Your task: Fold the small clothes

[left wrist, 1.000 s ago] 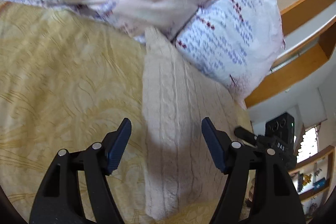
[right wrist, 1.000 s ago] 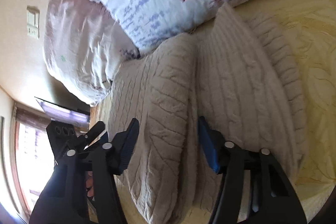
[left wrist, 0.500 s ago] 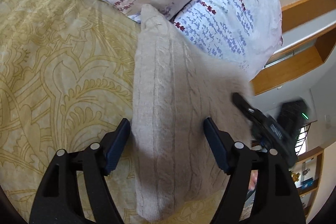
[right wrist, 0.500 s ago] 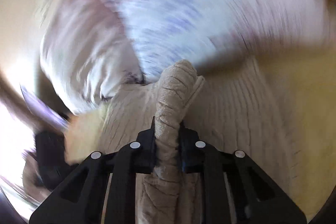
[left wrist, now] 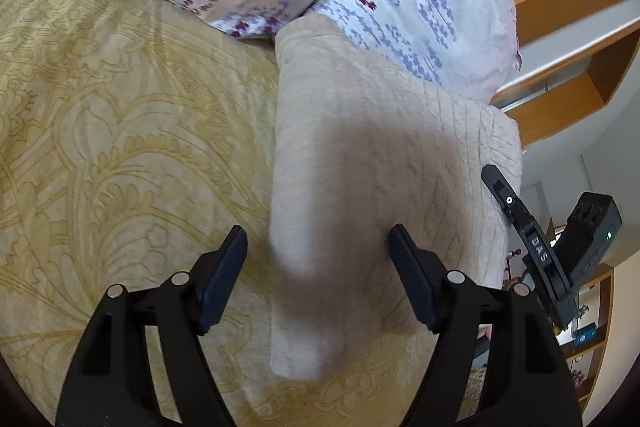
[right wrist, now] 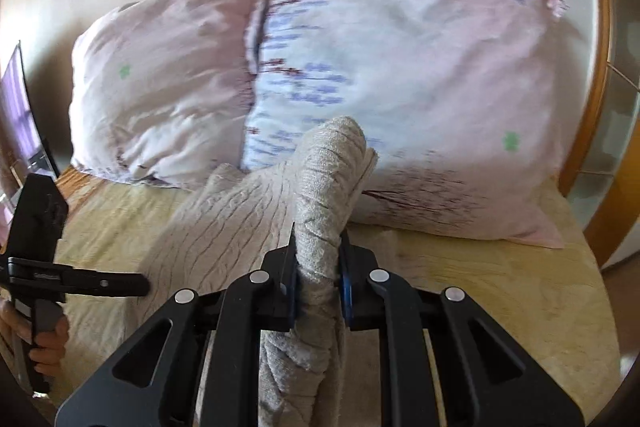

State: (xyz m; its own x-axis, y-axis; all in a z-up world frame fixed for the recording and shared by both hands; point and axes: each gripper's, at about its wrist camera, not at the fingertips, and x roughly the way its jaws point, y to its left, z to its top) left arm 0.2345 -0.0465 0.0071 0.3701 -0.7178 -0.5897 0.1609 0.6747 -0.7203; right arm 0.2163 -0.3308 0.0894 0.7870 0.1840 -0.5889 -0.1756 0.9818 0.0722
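Right gripper (right wrist: 318, 267) clamped on bunched beige sweater (right wrist: 324, 195) — lifted edge. Left gripper (left wrist: 316, 267) jaws apart, straddling the knit — not pinching.

My knit garment (left wrist: 360, 163) is a pale beige with a cable pattern. It lies on a bedspread (left wrist: 120, 147) of golden yellow with a leafy scroll design. The pillows (right wrist: 400, 67) are pale pink and white, printed with lavender-blue sprigs, dark red blossoms and small green flowers. My right hand-held gripper (right wrist: 318, 291) is black with blue pads, as is my left hand-held gripper (left wrist: 316, 267). The headboard (right wrist: 596, 107) is orange-brown wood.
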